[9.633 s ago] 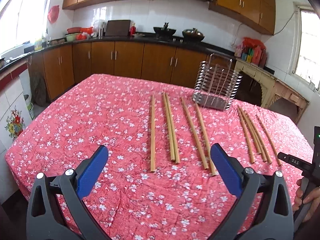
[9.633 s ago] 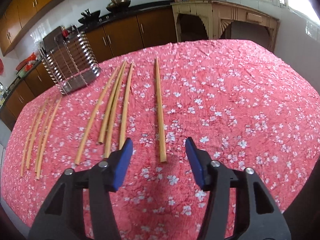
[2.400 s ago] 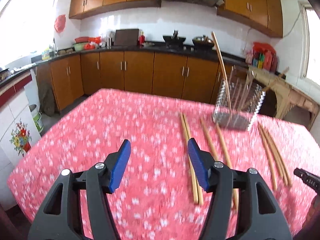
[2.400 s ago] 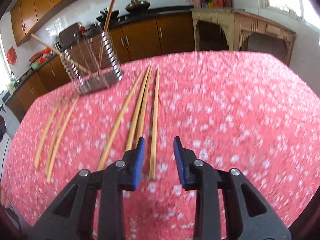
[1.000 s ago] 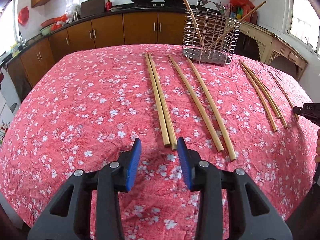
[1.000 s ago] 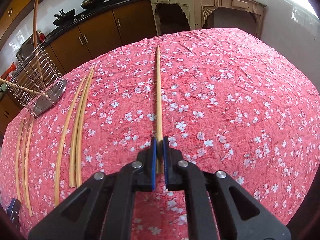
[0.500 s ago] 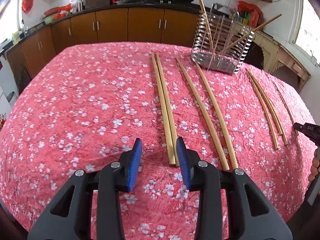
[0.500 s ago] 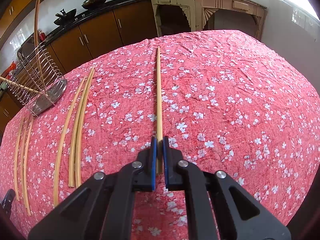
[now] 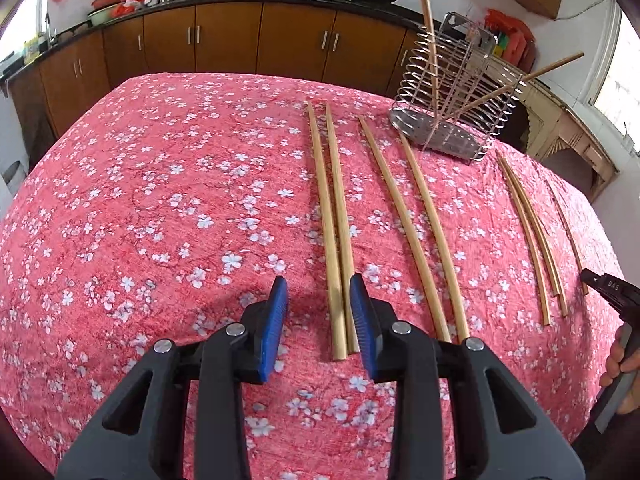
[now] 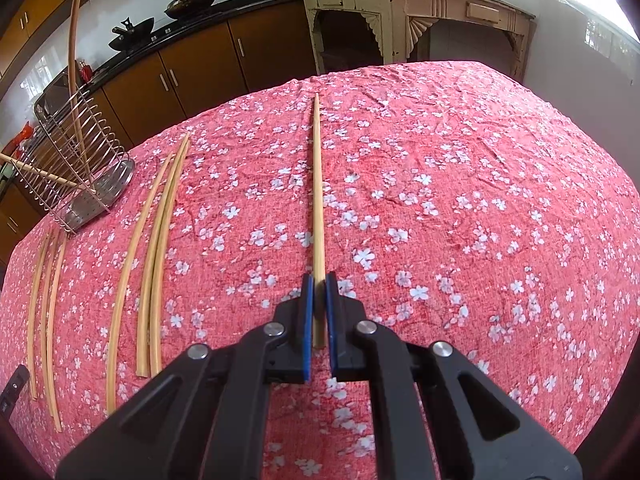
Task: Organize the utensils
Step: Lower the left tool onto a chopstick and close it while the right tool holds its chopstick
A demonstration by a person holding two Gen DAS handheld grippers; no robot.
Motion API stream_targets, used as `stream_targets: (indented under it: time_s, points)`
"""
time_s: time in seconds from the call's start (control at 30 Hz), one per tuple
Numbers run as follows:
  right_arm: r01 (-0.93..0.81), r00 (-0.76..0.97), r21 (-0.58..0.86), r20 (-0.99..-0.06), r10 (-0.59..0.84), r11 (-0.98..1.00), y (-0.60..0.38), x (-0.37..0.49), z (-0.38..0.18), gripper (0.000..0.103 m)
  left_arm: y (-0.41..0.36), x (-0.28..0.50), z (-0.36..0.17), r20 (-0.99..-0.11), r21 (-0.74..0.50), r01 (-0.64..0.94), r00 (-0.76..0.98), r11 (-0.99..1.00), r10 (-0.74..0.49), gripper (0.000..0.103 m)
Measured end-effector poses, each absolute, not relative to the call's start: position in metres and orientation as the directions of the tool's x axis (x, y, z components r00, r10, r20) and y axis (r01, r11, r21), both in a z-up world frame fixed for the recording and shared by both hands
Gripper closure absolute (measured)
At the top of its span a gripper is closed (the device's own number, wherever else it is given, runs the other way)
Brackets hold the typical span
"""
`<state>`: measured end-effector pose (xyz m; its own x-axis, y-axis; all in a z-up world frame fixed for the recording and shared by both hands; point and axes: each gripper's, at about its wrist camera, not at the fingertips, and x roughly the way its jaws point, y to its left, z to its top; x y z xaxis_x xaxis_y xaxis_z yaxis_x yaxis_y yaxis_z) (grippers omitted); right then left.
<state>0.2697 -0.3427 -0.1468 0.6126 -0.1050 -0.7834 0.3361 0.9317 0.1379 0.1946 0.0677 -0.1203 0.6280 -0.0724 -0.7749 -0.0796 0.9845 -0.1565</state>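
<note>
The left tongs [image 9: 318, 312] are held low over the worktop [image 9: 160, 200], which is covered with a red cloth printed with white blossoms. Their blue pads [image 9: 274, 322] stand partly apart and have just been closing further; the near ends of a pair of chopsticks [image 9: 334, 232] lie between them, against the right pad's side of the gap, and no squeeze by both pads is seen. A second pair of chopsticks [image 9: 416, 236] lies just to the right of the first, its near ends hidden behind the right finger. Further right, well apart, a loose group of thinner chopsticks [image 9: 536, 240] rests on the cloth.

The right tongs [image 10: 316, 316] are closed on the near end of a single chopstick [image 10: 317, 184], which is gripped between the two pads and runs straight away from them along the cloth (whether its far tip is lifted cannot be told).

A wire utensil rack [image 9: 452, 96] stands at the far side of the worktop, past the second pair. Two chopsticks are already held in it, one nearly upright and one leaning out to the side. At the right edge of the left view, a hand [image 9: 618, 364] around the other tool's handle is partly seen.
</note>
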Motion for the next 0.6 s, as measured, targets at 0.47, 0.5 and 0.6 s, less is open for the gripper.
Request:
stream_targets:
  time_s: [0.47, 0.5, 0.6]
  points:
    - [0.33, 0.614, 0.126, -0.782, -0.111, 0.935, -0.344, 0.272, -0.147, 0.095, 0.056, 0.22, -0.121, -0.791, -0.043, -0.061, 0.612, 0.997, 0.003, 0.07]
    - [0.329, 0.614, 0.123, -0.782, -0.112, 0.936, -0.344, 0.272, -0.148, 0.095, 0.055, 0.222, -0.121, -0.791, -0.033, -0.059, 0.611, 0.998, 0.01, 0.07]
    - [0.326, 0.614, 0.12, -0.781, -0.113, 0.938, -0.345, 0.273, -0.148, 0.095, 0.058, 0.229, -0.122, -0.79, -0.004, -0.067, 0.612, 0.998, 0.038, 0.07]
